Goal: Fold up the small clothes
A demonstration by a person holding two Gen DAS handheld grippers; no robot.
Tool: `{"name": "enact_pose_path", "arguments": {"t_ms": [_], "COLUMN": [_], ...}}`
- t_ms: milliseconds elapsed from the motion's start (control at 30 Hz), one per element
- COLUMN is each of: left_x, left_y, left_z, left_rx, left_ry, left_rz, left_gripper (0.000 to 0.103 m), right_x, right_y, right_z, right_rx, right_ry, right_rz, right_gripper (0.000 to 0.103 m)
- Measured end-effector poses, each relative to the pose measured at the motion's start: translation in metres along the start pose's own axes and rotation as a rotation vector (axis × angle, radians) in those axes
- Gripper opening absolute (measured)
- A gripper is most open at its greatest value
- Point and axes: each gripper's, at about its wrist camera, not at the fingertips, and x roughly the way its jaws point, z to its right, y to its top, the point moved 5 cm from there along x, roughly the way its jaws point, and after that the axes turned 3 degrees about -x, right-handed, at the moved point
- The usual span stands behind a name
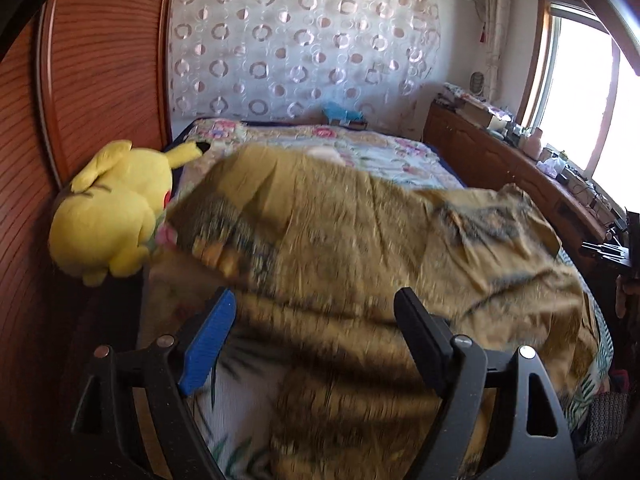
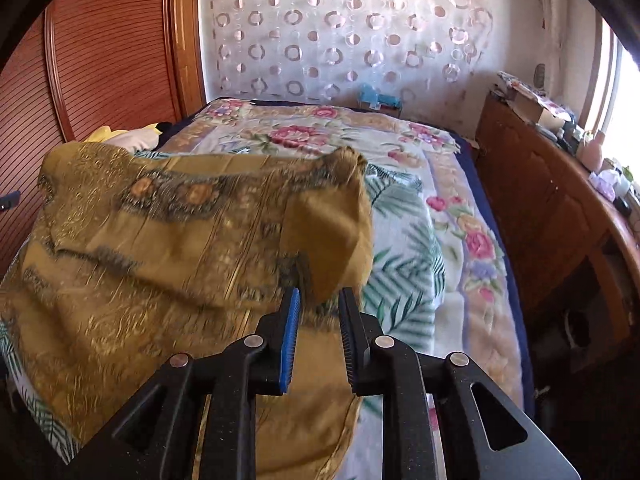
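A mustard-yellow patterned garment (image 1: 360, 232) lies rumpled and spread over the near part of the bed, blurred by motion. My left gripper (image 1: 316, 296) hovers just above its near edge, jaws wide open with nothing between the pads. In the right wrist view the same garment (image 2: 160, 240) billows up at the left, and one folded corner (image 2: 328, 232) hangs down in front of my right gripper (image 2: 320, 294). That gripper's jaws stand a little apart; the corner's tip dips between the fingertips, and the pads do not press on it.
The bed carries a floral blanket (image 2: 420, 240). A yellow plush toy (image 1: 116, 208) lies at its left edge against a wooden slatted panel (image 1: 100, 80). A wooden cabinet (image 2: 540, 200) with clutter on top runs along the right, under a bright window.
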Motion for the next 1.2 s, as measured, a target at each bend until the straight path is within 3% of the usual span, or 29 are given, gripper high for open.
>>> {"name": "enact_pose_path", "arguments": {"t_ms": [167,300,633,900,933,1000,1200], "left_x": [0.000,-0.003,-0.004,-0.001,0.000,0.001,0.002], "left_y": [-0.043,-0.057,-0.031,-0.023,-0.023,-0.022,-0.020], "left_z": [-0.011,-0.009,0.003,0.011,0.011,0.011,0.007], "left_rx": [0.016,0.024,0.019,0.023,0.022,0.021,0.014], "left_ry": [0.074,0.059,0.043,0.039,0.040,0.043,0.053], "left_rz": [-0.067,-0.081,-0.020,-0.008,-0.008,-0.011,-0.008], "left_gripper": [0.082,0.082,0.082,0.082,0.082,0.082,0.082], "right_x": [0.013,0.014,0.010,0.045,0.049,0.060,0.102], "right_y": [-0.030,-0.029,-0.002,0.020,0.026,0.035,0.048], "right_z": [0.006,0.009,0.008,0.026,0.031,0.037,0.036], "right_rx": [0.007,0.025,0.045,0.090,0.094,0.098,0.090], "right_ry": [-0.021,-0.026,0.004,-0.016,-0.027,-0.046,-0.033], "right_rz": [-0.033,-0.036,0.010,-0.007,-0.010,-0.021,-0.116], "right_gripper": [0.022,0.022,0.022,0.022,0.023,0.039,0.041]}}
